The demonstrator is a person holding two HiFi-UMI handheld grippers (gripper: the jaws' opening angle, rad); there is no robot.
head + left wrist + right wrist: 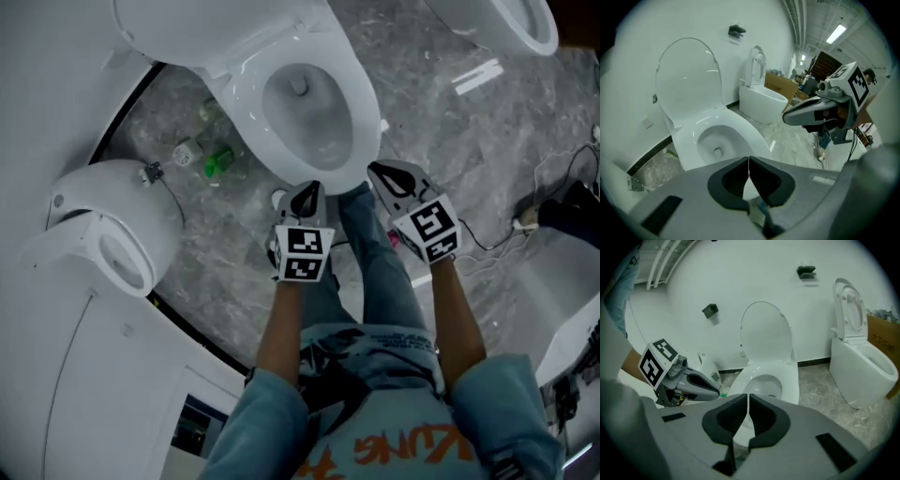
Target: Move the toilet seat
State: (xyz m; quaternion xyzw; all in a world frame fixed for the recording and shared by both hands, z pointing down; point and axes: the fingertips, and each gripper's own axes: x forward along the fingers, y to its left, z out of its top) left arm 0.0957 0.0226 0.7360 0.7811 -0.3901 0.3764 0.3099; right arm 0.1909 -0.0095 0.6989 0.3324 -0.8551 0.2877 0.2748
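- Both forearms reached forward and down, side by side. The left gripper (307, 192) and the right gripper (380, 173) pointed down near the front rim of the bowl (305, 112).
- Each gripper's jaws were closed together, with nothing between them.
- The toilet seat (688, 79) stood raised upright behind the bowl.
- A second toilet (862, 357) stood to the right. A green bottle (218, 161) lay on the floor (234, 262) left of the bowl, and cables (511, 225) ran along the right.

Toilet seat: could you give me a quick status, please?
Left gripper and right gripper shut, empty. Lid up, seat apparently down, untouched. Nothing blocking.
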